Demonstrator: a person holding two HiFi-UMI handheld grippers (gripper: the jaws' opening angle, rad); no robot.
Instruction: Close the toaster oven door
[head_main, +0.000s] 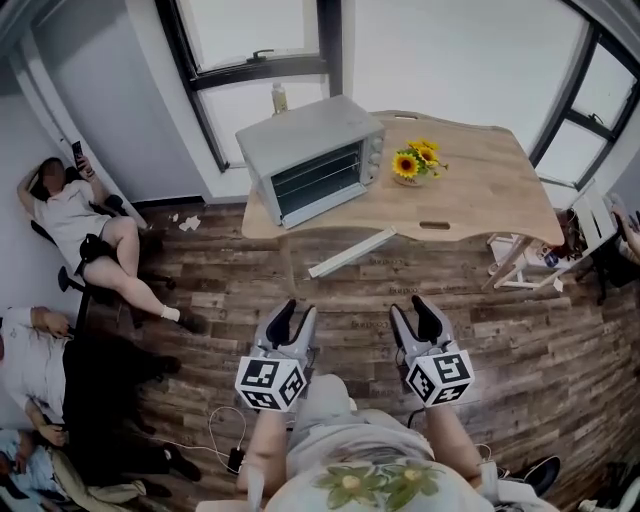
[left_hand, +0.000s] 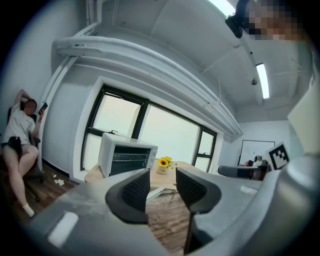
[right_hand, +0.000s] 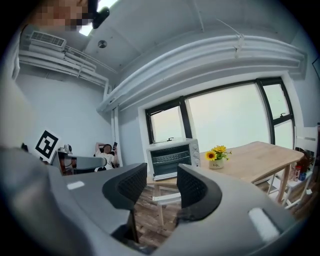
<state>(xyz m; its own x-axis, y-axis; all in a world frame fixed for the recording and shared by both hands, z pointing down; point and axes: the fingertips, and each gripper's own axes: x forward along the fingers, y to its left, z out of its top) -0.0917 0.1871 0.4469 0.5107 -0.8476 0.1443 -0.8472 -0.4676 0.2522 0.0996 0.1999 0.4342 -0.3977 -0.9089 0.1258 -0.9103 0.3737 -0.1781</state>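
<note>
Table (head_main: 480, 190) bears toaster oven (head_main: 312, 160) — well beyond both grippers (head_main: 296, 311) (head_main: 410, 307).

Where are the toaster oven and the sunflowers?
toaster oven (head_main: 318, 178), head view, its front face.
sunflowers (head_main: 405, 165), head view, the large front bloom.

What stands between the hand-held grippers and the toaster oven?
Nothing visible. Only floor lies between the left hand-held gripper, the right hand-held gripper and the oven, which stands at the table's near corner with its front toward them.
</note>
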